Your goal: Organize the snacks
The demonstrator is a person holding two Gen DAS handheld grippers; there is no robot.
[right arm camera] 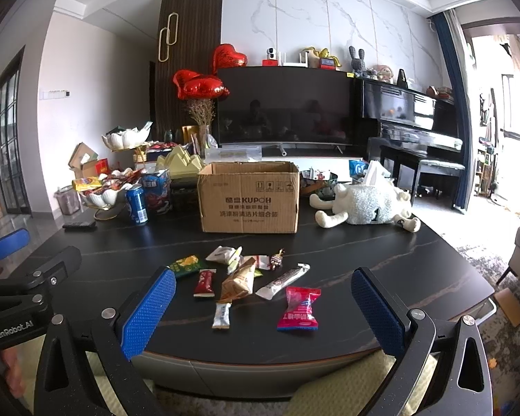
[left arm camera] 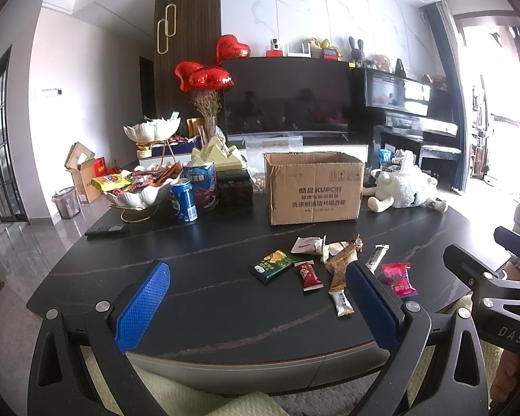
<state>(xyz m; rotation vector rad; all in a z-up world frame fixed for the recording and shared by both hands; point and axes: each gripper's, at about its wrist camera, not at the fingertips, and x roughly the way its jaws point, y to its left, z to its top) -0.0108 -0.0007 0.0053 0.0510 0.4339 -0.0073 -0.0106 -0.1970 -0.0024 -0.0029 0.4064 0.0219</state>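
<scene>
Snack packets lie loose before open brown cardboard box, seemingly unfilled; left gripper and right gripper spread wide, empty.

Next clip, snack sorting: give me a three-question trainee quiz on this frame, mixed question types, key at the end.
1. True or false: the left gripper holds a snack.
2. The cardboard box is: A) open on top, B) taped shut, C) lying on its side.
3. What colour is the snack packet lying nearest the right gripper?

Key: 1 false, both grippers are open and hold nothing; 2 A; 3 pink-red.
</scene>
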